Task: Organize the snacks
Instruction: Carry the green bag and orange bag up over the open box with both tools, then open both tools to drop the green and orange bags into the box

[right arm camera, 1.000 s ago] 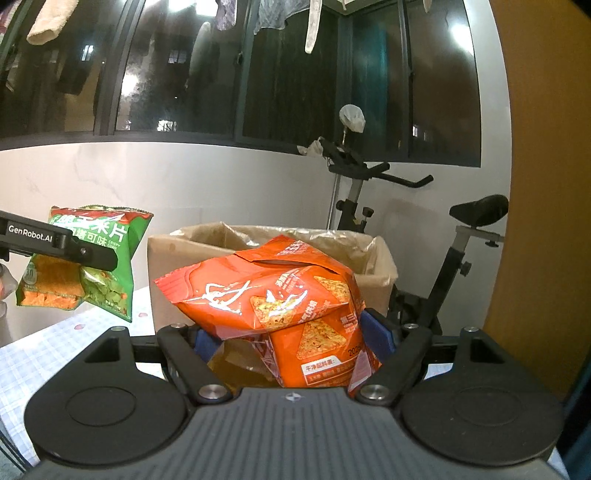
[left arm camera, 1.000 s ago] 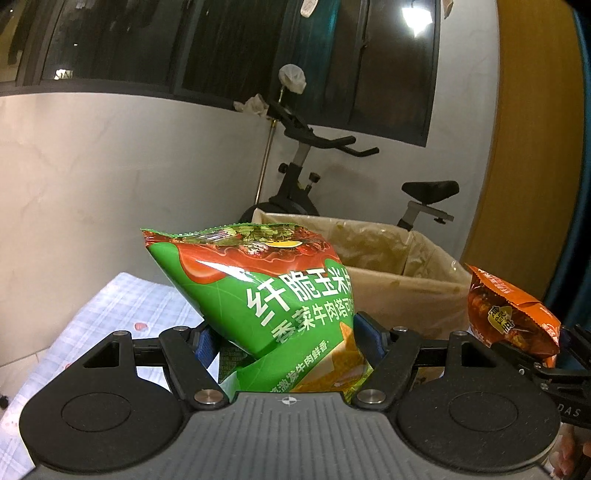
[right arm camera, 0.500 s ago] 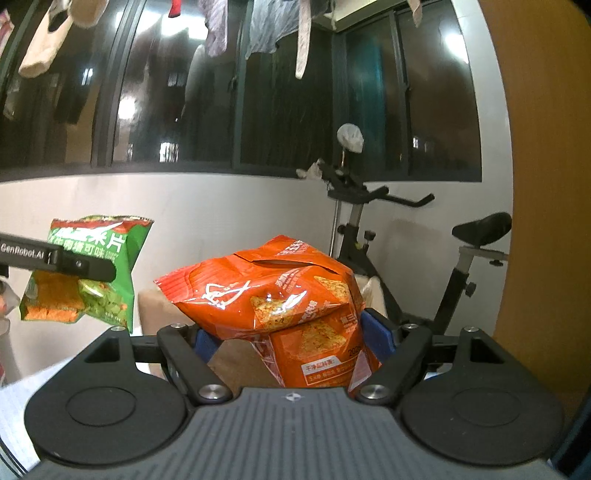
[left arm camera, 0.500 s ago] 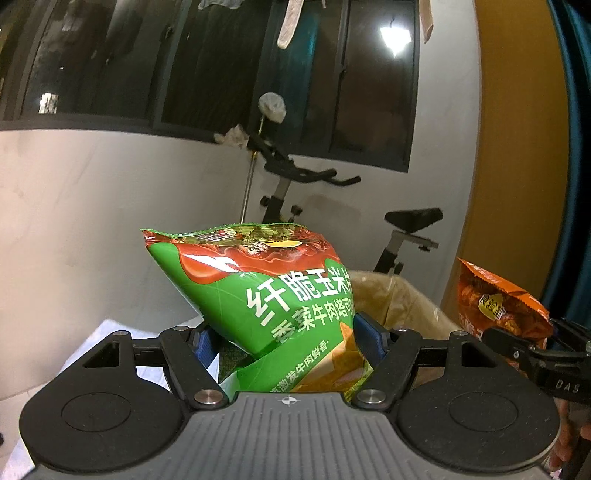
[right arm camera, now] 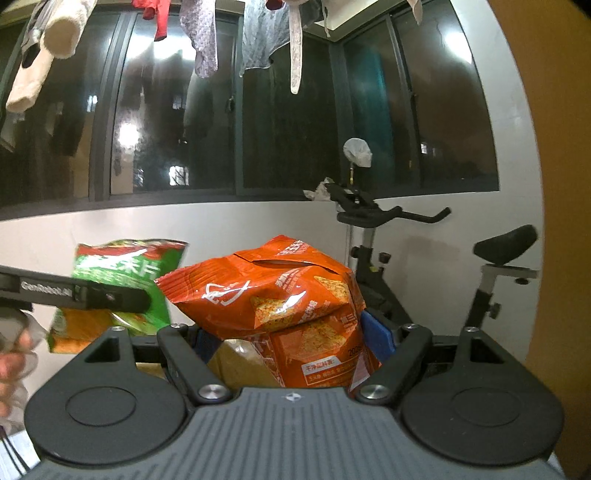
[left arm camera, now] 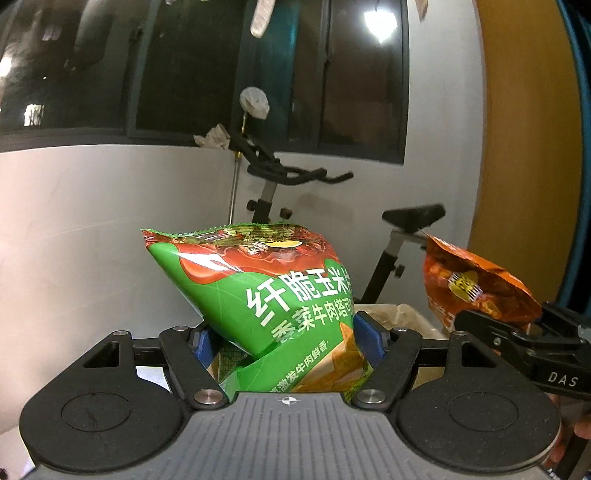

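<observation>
An exercise bike (left arm camera: 280, 192) stands by the wall beyond the fingers, and a cardboard box (left arm camera: 410, 317) shows just behind and below them. Both grippers point nearly level, side by side. The left gripper (left arm camera: 286, 341) fingers clamp the green bag (left arm camera: 266, 306); the right gripper (right arm camera: 295, 341) fingers clamp the orange bag (right arm camera: 269, 291).

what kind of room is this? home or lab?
Most likely a home, perhaps a balcony or utility room: an exercise bike stands by the wall, laundry hangs before dark windows, and a lined cardboard box sits below.
</observation>
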Demonstrator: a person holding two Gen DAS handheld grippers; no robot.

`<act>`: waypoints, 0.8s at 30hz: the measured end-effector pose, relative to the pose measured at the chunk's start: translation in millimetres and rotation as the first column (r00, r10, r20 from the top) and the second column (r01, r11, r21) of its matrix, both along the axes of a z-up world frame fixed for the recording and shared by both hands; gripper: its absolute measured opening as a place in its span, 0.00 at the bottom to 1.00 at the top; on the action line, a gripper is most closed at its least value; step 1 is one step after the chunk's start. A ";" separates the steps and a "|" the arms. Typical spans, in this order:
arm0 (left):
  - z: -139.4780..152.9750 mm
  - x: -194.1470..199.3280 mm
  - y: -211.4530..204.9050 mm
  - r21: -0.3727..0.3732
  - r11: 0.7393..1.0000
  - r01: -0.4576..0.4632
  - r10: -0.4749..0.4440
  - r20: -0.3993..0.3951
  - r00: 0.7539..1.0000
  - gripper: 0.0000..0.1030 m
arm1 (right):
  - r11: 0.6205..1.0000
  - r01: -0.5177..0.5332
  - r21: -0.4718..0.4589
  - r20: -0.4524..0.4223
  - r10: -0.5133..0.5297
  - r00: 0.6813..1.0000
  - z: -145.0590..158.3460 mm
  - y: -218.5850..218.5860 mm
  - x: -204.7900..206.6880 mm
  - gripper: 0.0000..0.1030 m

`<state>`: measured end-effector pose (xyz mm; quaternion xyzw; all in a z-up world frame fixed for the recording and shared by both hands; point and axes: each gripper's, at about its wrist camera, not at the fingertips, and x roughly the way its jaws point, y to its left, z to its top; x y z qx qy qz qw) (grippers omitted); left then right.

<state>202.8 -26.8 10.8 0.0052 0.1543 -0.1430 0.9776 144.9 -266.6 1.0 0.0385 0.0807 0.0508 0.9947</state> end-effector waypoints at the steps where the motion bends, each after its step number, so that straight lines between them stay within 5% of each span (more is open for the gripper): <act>1: -2.4 8.3 -2.3 0.012 1.000 -0.006 0.006 -0.013 1.000 0.74 | 1.000 -0.006 0.009 -0.003 0.006 1.000 -1.9 -2.5 8.9 0.77; 11: -27.3 45.6 -9.6 0.068 0.998 0.004 0.002 -0.087 0.996 0.74 | 1.000 0.002 0.007 -0.173 -0.001 0.985 -36.4 -23.4 79.5 0.77; 24: -38.4 55.6 -13.0 0.174 0.985 0.022 0.000 -0.123 0.992 0.88 | 0.999 -0.029 -0.041 -0.274 0.017 0.962 -58.1 -16.0 91.8 0.86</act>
